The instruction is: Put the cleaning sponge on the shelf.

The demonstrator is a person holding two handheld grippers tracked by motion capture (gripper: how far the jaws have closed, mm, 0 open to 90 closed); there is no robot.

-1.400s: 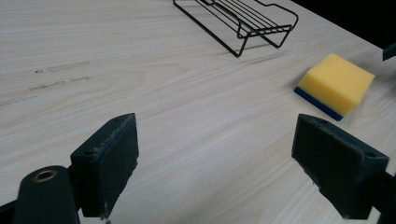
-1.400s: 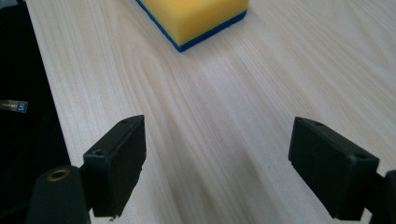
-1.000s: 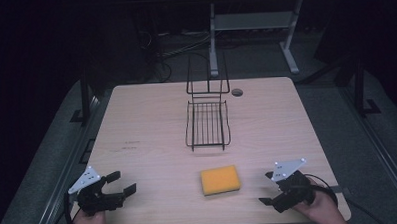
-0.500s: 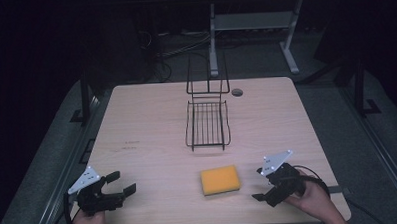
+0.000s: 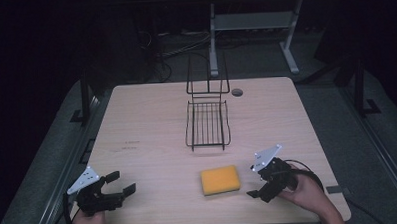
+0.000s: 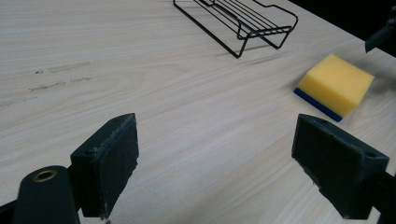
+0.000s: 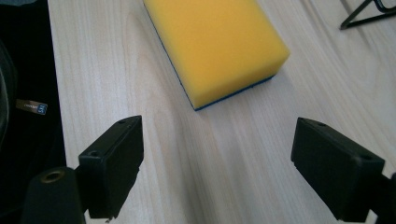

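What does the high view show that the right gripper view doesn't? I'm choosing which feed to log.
High view alone: the whole table, the full wire rack, a dark round spot on the tabletop, the left gripper, and both hands. Right gripper view alone: the sponge's blue underside and a close look between the right gripper's open jaws. Both: the yellow sponge on the wood.

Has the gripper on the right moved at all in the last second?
Yes. In the high view the right gripper has slid left across the table, closing in on the yellow sponge, which has stayed put. Its jaws are open.
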